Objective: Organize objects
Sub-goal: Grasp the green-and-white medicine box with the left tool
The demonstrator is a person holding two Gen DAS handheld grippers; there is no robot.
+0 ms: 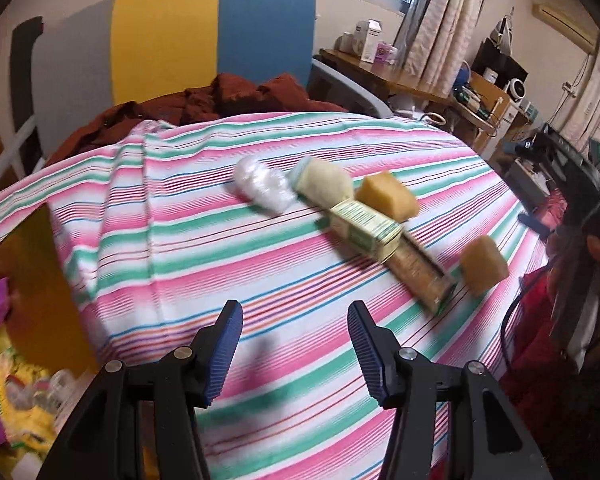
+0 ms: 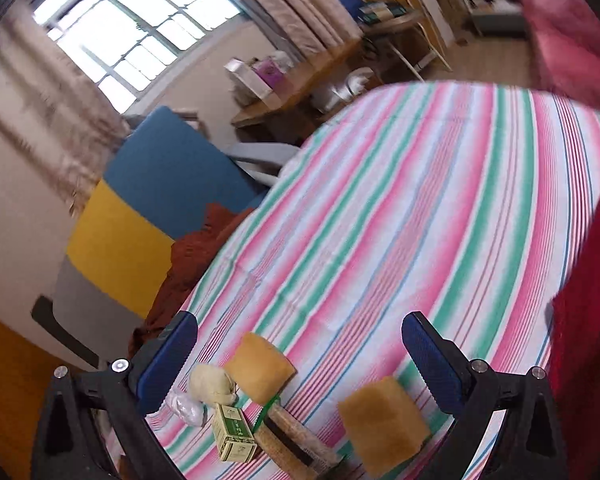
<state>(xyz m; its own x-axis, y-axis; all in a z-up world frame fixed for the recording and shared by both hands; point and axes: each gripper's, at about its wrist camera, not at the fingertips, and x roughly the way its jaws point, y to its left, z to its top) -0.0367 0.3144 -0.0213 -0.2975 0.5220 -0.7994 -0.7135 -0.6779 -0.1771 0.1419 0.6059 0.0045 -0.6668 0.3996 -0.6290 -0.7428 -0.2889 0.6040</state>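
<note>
Objects: green box (image 1: 365,227), long cracker pack (image 1: 422,273), two tan sponges (image 1: 387,195), cream bundle (image 1: 325,182) and clear wrap (image 1: 262,187) clustered mid-bedspread (image 1: 180,220), right of centre. Left gripper (image 1: 295,346) and right gripper (image 2: 300,364) both spread, empty. Risk: box touches pack and the far sponge, so a wide grab likely drags neighbours; the near sponge (image 2: 384,424) may squash and slip.

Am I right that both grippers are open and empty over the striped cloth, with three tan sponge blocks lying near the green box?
Not quite: there are two tan sponge blocks, not three. The left wrist view shows one sponge beside the green box and the other sponge farther along. The rest holds: the left gripper and right gripper hang open and empty over the striped cloth.
</note>
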